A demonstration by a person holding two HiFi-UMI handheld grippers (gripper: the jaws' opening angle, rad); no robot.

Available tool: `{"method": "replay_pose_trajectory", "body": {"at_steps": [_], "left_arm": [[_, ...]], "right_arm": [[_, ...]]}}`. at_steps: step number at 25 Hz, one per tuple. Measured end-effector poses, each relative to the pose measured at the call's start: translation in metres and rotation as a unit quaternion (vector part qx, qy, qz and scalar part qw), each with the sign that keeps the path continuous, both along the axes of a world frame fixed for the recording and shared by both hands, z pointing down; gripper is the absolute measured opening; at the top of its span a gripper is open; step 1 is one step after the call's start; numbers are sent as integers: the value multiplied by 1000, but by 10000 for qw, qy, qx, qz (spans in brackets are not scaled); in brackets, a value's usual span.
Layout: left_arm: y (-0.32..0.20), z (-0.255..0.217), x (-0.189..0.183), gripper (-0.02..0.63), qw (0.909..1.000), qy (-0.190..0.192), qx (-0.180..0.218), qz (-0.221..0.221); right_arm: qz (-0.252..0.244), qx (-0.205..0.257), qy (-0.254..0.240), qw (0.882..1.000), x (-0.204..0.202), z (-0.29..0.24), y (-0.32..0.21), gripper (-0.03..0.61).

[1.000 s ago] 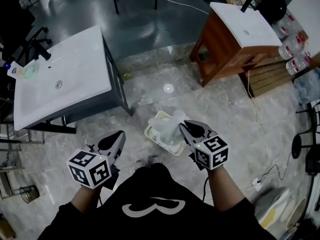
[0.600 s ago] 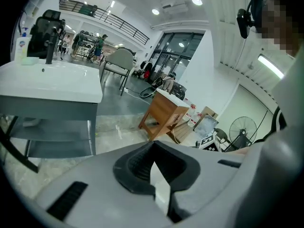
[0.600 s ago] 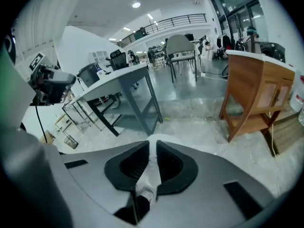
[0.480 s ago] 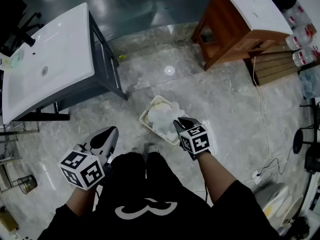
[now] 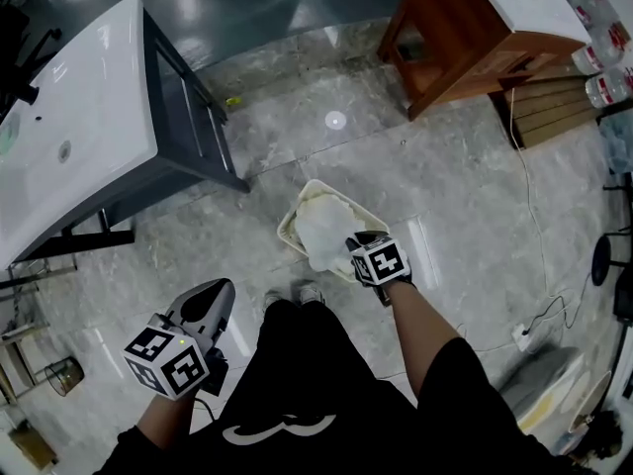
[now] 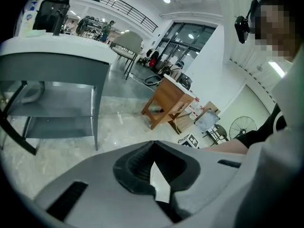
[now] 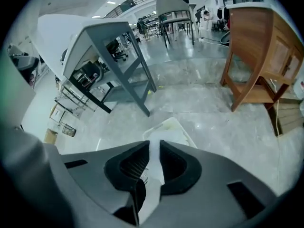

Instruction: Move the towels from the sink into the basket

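Observation:
A cream basket [image 5: 288, 234] stands on the marble floor just ahead of the person's feet. A white towel [image 5: 324, 232] lies bunched over it, and my right gripper [image 5: 358, 248] is low at the basket's near right rim, shut on that towel. In the right gripper view a strip of the towel [image 7: 153, 172] runs between the closed pads, with the basket [image 7: 173, 129] just beyond. My left gripper [image 5: 211, 300] hangs at the lower left, away from the basket, jaws shut with nothing in them. The white sink [image 5: 59, 137] on its grey stand is at the far left.
A wooden cabinet with a white top [image 5: 475, 28] stands at the upper right, with bottles [image 5: 603, 67] beside it. A cable [image 5: 539, 265] runs over the floor on the right. The sink stand's legs [image 5: 213, 156] are left of the basket.
My right gripper has sunk with the towel down onto the basket. The left gripper has also dropped lower. The sink has slid toward the upper left of the view.

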State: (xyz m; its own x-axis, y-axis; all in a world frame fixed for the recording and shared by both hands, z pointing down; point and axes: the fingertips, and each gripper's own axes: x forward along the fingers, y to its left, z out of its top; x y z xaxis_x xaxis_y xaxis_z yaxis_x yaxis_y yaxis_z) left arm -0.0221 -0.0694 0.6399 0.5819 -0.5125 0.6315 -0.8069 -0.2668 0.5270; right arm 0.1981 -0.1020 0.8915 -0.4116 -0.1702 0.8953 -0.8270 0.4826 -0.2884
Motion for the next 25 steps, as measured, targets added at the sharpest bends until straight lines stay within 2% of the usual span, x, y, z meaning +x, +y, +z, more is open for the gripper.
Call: {"method": "replay_pose_trajectory", "body": {"at_steps": [2, 4, 6, 7, 15, 21, 25], "left_arm": [[5, 13, 3, 6, 9999, 22, -137, 60], [9, 21, 7, 6, 9996, 43, -245, 143], [10, 23, 11, 6, 9993, 58, -269, 239], [10, 24, 13, 5, 9992, 63, -264, 280], [10, 7, 15, 6, 9990, 100, -102, 418], [6, -36, 29, 6, 9982, 122, 190, 547], [4, -73, 37, 6, 9962, 143, 526, 676]], "right_arm": [[-8, -122, 30, 9999, 2, 13, 5, 69], [44, -226, -38, 9997, 2, 20, 9, 156], [161, -230, -98, 9996, 5, 22, 9, 272], [224, -185, -111, 9995, 8, 21, 9, 281], [517, -76, -191, 9985, 27, -5, 20, 295], [555, 344, -519, 9965, 28, -77, 24, 295], [853, 653, -949, 9897, 26, -142, 14, 291]]}}
